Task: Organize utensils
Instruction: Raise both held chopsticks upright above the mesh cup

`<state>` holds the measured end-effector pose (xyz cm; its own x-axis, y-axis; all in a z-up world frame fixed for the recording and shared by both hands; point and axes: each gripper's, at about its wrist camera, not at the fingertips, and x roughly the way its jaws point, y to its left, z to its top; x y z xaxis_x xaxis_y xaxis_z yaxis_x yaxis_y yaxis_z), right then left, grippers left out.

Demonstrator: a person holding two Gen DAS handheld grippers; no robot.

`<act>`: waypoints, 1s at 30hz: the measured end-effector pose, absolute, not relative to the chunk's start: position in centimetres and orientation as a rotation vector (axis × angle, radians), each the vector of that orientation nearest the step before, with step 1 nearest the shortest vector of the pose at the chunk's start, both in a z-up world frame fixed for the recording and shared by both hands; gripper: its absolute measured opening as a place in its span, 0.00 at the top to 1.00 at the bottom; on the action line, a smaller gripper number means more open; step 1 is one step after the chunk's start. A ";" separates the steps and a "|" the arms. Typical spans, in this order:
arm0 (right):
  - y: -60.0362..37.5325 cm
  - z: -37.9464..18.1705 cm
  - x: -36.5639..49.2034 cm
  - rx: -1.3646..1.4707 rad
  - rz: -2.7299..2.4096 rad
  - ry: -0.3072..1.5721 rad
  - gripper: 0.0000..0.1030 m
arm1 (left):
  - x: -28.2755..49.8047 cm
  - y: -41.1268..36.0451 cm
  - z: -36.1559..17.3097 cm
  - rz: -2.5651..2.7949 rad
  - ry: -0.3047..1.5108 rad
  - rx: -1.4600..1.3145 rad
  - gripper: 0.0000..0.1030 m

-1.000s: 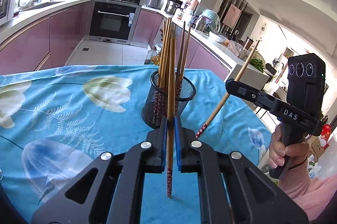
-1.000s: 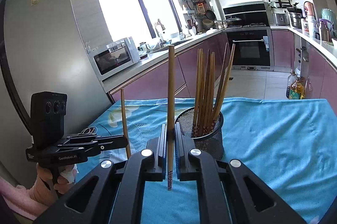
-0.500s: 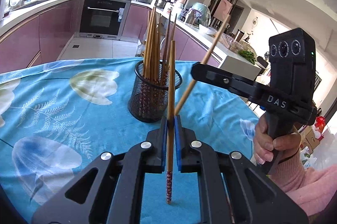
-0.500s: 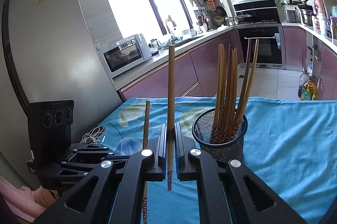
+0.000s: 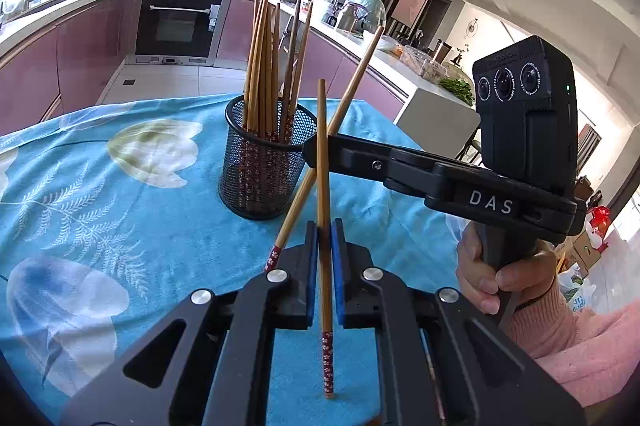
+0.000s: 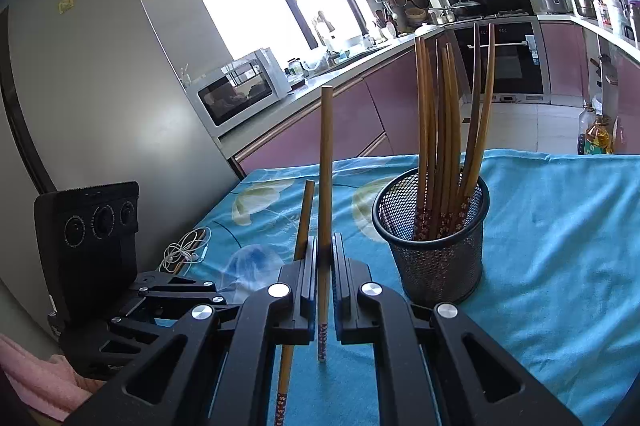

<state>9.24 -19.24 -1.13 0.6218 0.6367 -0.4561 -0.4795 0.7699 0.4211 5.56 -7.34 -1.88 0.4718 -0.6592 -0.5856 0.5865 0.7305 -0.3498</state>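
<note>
Each gripper clamps one chopstick upright in fully closed jaws: left gripper (image 5: 325, 226), right gripper (image 6: 324, 240). The holder (image 6: 434, 246) stands near on the surface (image 6: 560, 246). Next, probably: lift each over its rim, then release.

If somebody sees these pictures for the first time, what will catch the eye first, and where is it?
First, the two tongs, each shut on one wooden chopstick: the left tongs hold theirs nearly upright, and the right tongs hold theirs the same way. Just behind them stands a black mesh holder full of chopsticks, on the blue flowered tablecloth.
</note>
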 end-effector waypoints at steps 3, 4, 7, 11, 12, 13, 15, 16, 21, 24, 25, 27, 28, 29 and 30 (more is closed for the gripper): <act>-19.5 -1.4 9.3 0.289 0.664 0.630 0.94 | 5.6 -7.6 -1.9 -0.770 0.766 -0.099 0.92; -19.6 -1.5 9.4 0.293 0.665 0.633 0.94 | 5.7 -7.7 -2.0 -0.770 0.768 -0.098 0.92; -19.6 -1.6 9.3 0.299 0.671 0.634 0.94 | 5.9 -7.8 -2.2 -0.772 0.773 -0.094 0.92; -19.7 -1.5 9.2 0.291 0.661 0.635 0.94 | 6.1 -8.3 -2.6 -0.770 0.784 -0.086 0.92; -19.8 -1.5 9.2 0.290 0.659 0.635 0.94 | 6.2 -8.4 -2.6 -0.769 0.783 -0.084 0.92; -19.8 -1.4 9.2 0.286 0.654 0.633 0.94 | 6.2 -8.5 -2.6 -0.767 0.784 -0.083 0.92; -19.9 -1.1 9.0 0.268 0.639 0.625 0.94 | 6.2 -8.5 -2.5 -0.761 0.784 -0.080 0.93; -19.8 -0.9 8.9 0.256 0.628 0.620 0.94 | 6.2 -8.5 -2.4 -0.756 0.782 -0.078 0.93; -20.2 0.2 8.6 0.216 0.593 0.589 0.94 | 6.2 -8.0 -1.7 -0.745 0.754 -0.079 0.93; -20.8 0.9 8.4 0.207 0.576 0.570 0.94 | 6.4 -7.6 -1.0 -0.732 0.732 -0.083 0.93; -20.9 1.1 8.5 0.204 0.572 0.565 0.94 | 6.4 -7.5 -0.8 -0.727 0.727 -0.084 0.93; -21.1 1.5 8.4 0.198 0.564 0.554 0.94 | 6.7 -7.2 -0.4 -0.712 0.717 -0.088 0.93; -21.2 1.6 8.3 0.193 0.560 0.552 0.94 | 6.8 -7.1 -0.3 -0.708 0.713 -0.090 0.93; -21.3 1.7 8.4 0.189 0.555 0.549 0.94 | 6.9 -7.1 -0.1 -0.704 0.708 -0.090 0.93; -21.4 1.8 8.3 0.187 0.550 0.546 0.94 | 6.9 -7.0 0.0 -0.698 0.704 -0.089 0.93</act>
<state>8.33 -21.42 1.84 0.7155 0.5417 -0.4411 -0.4449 0.8402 0.3102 6.87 -7.04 0.04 0.5483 -0.6168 -0.5648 0.5592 0.7725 -0.3008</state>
